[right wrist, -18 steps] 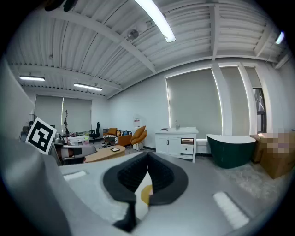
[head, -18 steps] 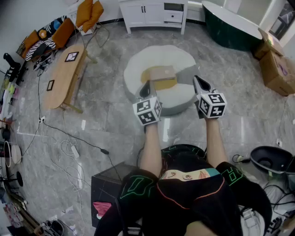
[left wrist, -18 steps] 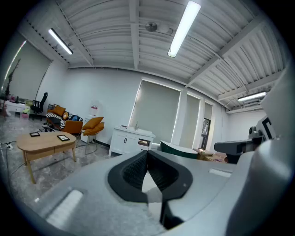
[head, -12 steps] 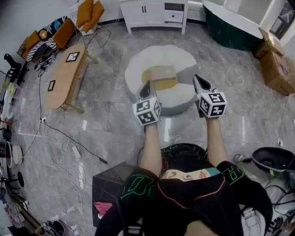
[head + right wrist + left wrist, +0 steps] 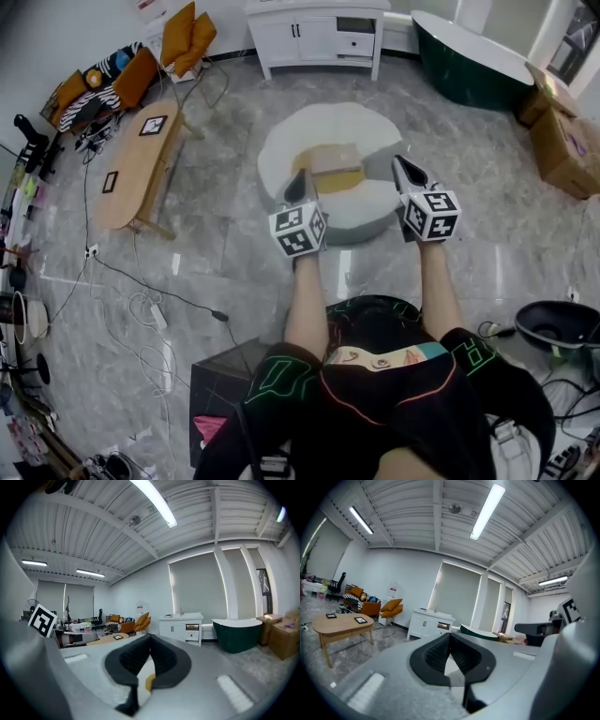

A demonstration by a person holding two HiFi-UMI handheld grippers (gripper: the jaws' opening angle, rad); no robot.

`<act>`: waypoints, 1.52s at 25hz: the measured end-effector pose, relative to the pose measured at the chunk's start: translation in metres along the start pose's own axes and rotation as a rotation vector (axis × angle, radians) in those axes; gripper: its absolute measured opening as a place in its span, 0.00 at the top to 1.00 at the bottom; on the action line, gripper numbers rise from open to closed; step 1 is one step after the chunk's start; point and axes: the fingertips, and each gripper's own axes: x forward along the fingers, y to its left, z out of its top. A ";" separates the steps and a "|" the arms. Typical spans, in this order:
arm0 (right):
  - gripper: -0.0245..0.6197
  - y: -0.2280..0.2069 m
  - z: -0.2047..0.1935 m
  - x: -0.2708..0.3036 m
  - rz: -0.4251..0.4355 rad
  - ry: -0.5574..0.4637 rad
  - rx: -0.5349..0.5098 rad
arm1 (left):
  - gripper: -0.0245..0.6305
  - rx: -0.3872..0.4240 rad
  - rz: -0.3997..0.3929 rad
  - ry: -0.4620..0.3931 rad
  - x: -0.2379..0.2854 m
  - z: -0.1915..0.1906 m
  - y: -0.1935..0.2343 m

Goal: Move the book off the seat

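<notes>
Book (image 5: 336,161) on seat (image 5: 281,141), nearer my left gripper (image 5: 300,180)
Both jaws closed, empty; the left tip is just beside the book's edge, the right gripper (image 5: 405,171) farther off.

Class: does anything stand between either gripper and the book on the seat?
Nothing visible does. The book lies uncovered on the white seat. The left gripper, jaws shut, is close by its left edge. The right gripper, also shut, is off to its right.
</notes>
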 end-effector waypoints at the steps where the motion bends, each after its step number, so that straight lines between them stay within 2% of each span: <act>1: 0.96 -0.001 0.000 -0.001 -0.004 -0.002 0.006 | 0.95 -0.002 -0.025 0.005 0.000 0.000 -0.004; 3: 0.96 -0.002 -0.001 -0.002 -0.013 -0.004 0.016 | 0.95 0.000 -0.057 0.013 -0.001 -0.001 -0.009; 7: 0.96 0.001 -0.002 -0.001 -0.015 -0.004 0.018 | 0.95 0.019 -0.059 0.025 -0.002 -0.004 -0.005; 11: 0.96 -0.003 -0.001 -0.002 0.051 -0.061 0.076 | 0.95 0.021 -0.053 0.042 0.007 -0.015 -0.003; 15: 0.96 -0.016 -0.008 -0.004 0.065 -0.059 0.130 | 0.95 0.020 -0.052 0.061 0.016 -0.023 -0.007; 18: 0.96 -0.014 -0.005 0.000 0.166 -0.101 0.228 | 0.95 0.013 -0.045 0.084 0.026 -0.031 -0.005; 20: 0.96 -0.015 -0.007 0.009 0.196 -0.099 0.245 | 0.95 0.015 -0.042 0.109 0.035 -0.037 -0.002; 28: 0.96 -0.031 -0.044 0.068 0.131 0.020 0.134 | 0.95 0.026 -0.006 0.192 0.079 -0.062 0.027; 38: 0.96 -0.109 -0.090 0.171 0.010 0.117 0.267 | 0.95 0.006 -0.045 0.292 0.188 -0.081 0.048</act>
